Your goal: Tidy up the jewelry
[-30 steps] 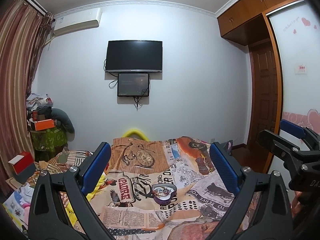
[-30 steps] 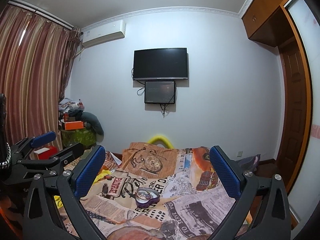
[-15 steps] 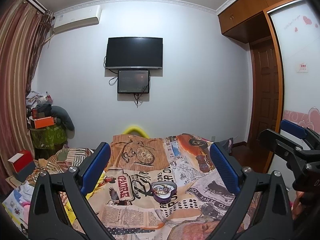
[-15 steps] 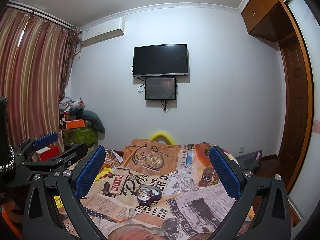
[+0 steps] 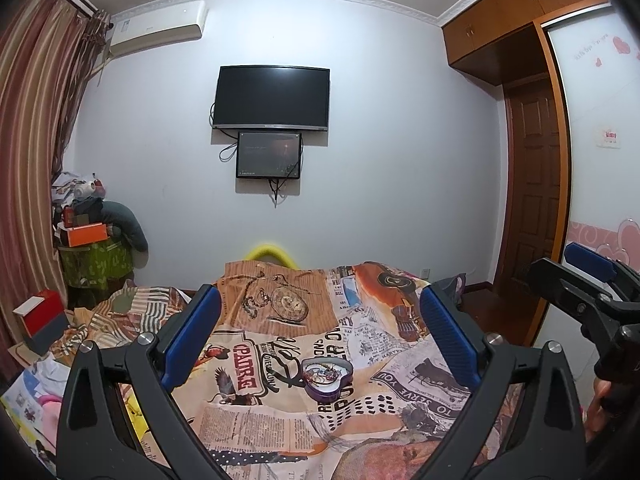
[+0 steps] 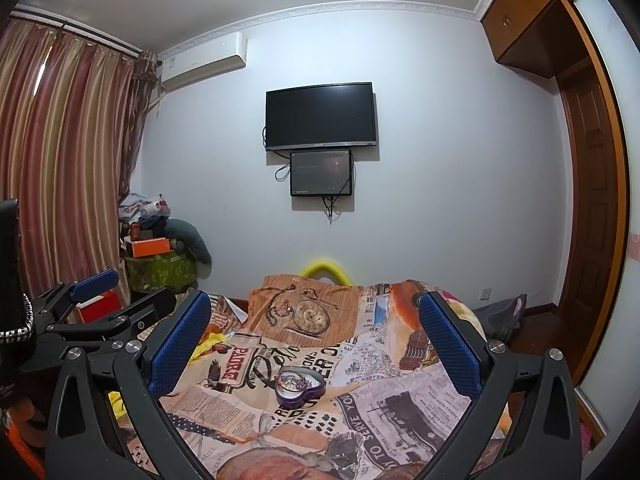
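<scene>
A purple heart-shaped tin (image 5: 327,377) lies open on the newspaper-print bedspread (image 5: 280,424), with tangled jewelry (image 5: 320,373) inside. My left gripper (image 5: 320,340) is open and empty, held above the bed short of the tin. My right gripper (image 6: 310,344) is open and empty too, with the tin (image 6: 299,386) between and beyond its fingers. Each gripper shows at the edge of the other's view: the right one (image 5: 576,280) and the left one (image 6: 116,296).
A TV (image 5: 272,98) and a small screen hang on the far wall. A cluttered green bin (image 5: 96,260) and red box (image 5: 40,316) stand left by the curtains. A wooden door (image 5: 532,200) and wardrobe are on the right. A yellow object (image 5: 268,252) peeks behind the bed.
Both views have tilted up slightly, so the wall fills more of the frame and the tin sits a little lower. Both grippers stay open.
</scene>
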The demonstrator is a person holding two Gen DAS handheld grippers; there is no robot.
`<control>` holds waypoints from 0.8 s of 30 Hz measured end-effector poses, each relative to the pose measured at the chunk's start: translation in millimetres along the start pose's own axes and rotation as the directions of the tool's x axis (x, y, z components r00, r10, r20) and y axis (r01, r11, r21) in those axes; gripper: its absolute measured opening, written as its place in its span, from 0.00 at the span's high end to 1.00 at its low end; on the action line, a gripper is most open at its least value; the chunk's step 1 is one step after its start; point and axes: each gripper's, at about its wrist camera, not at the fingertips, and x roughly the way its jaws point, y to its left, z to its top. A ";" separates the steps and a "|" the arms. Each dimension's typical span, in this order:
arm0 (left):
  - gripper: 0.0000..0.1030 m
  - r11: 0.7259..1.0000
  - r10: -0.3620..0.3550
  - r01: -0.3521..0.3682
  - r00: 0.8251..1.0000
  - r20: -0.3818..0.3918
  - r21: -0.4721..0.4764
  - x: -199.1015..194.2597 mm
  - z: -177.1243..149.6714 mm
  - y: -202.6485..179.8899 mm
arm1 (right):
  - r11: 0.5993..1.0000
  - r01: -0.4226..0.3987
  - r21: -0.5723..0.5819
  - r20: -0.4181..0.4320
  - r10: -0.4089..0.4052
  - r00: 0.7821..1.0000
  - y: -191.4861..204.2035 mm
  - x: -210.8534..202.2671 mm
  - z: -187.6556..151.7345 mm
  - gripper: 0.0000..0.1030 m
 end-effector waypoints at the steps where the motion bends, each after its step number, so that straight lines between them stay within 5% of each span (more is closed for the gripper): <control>1: 0.03 1.000 -0.001 0.001 1.000 0.000 -0.002 0.2 0.1 0.5 | 1.000 0.000 0.000 0.000 0.000 1.000 0.0 0.2 -0.3 0.00; 24: 0.03 0.998 -0.058 0.058 0.998 -0.010 0.001 2.6 -2.6 2.9 | 1.000 -0.001 0.014 -0.010 0.001 1.000 -1.5 2.7 -2.6 0.00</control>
